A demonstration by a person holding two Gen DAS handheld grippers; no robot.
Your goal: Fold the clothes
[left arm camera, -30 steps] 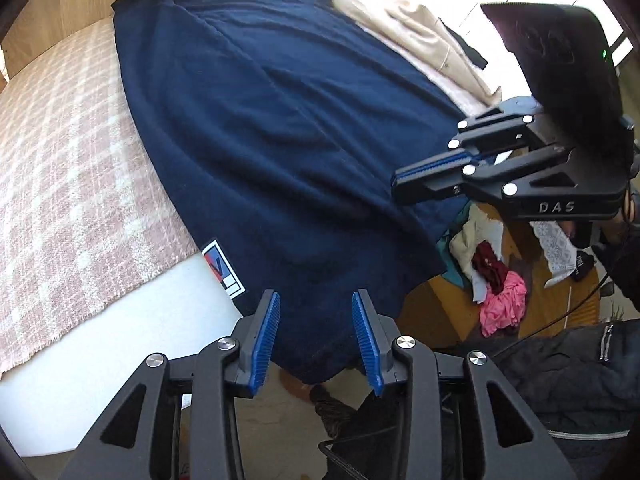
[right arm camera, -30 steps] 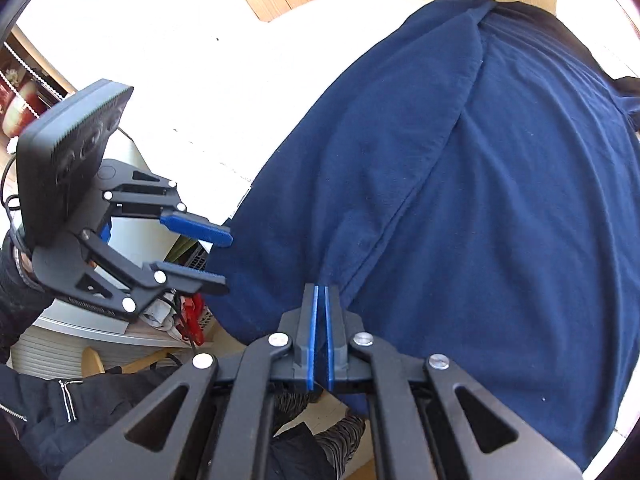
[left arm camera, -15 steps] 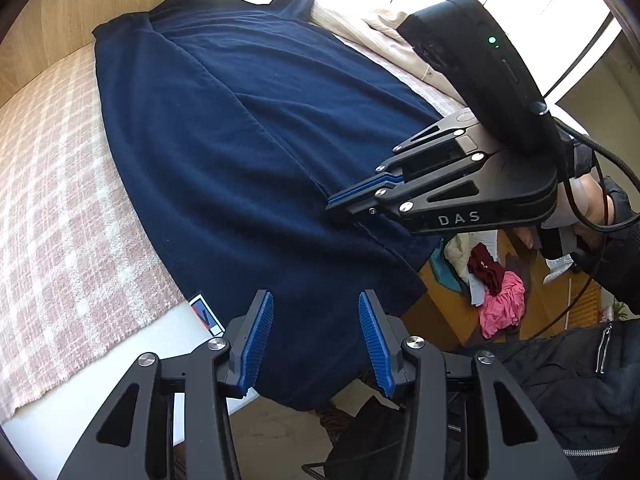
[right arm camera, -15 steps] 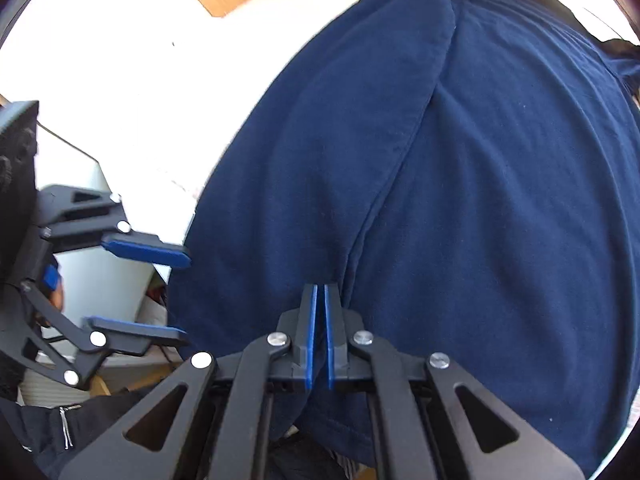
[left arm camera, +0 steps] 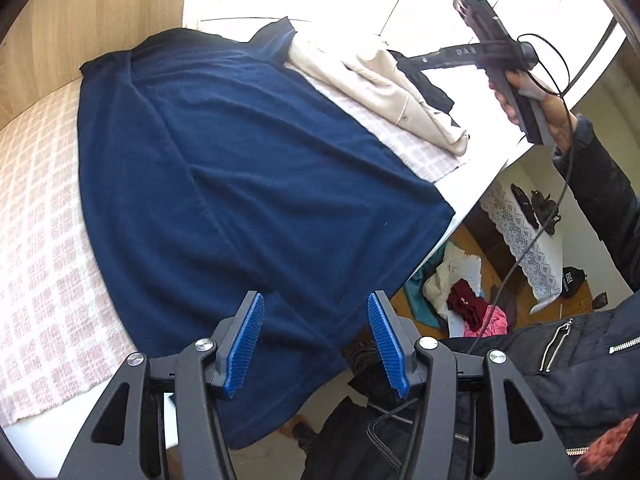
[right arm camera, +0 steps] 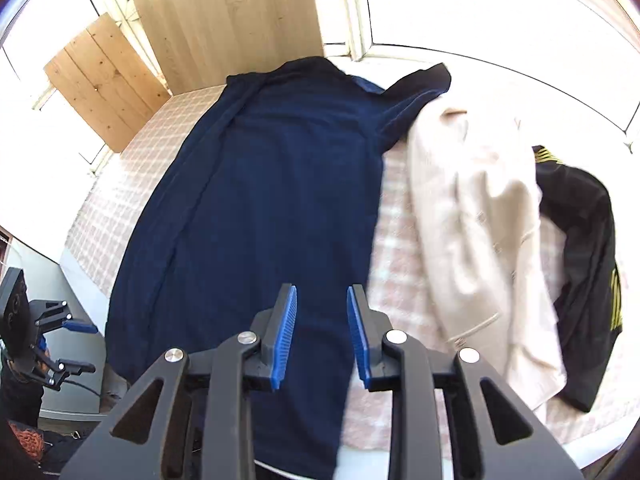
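Observation:
A navy blue garment (left arm camera: pixel 240 184) lies spread lengthwise on a bed with a pink-and-white checked cover (left arm camera: pixel 36 216); its near hem hangs over the bed's edge. It also shows in the right wrist view (right arm camera: pixel 264 208). My left gripper (left arm camera: pixel 316 344) is open and empty, just above the hanging hem. My right gripper (right arm camera: pixel 322 336) is open and empty, above the garment's near right edge. In the left wrist view the right gripper's body (left arm camera: pixel 496 60) is raised high at the far right, its fingers not visible.
A cream garment (right arm camera: pixel 480 216) and a black one with yellow print (right arm camera: pixel 580 248) lie on the bed to the right. Clothes (left arm camera: pixel 464 296) are piled on the wooden floor beside the bed. A wooden wall (left arm camera: pixel 80 20) stands behind.
My right gripper has opened, let go of the navy garment's fold and lifted up and away to the right. My left gripper stays open near the hem.

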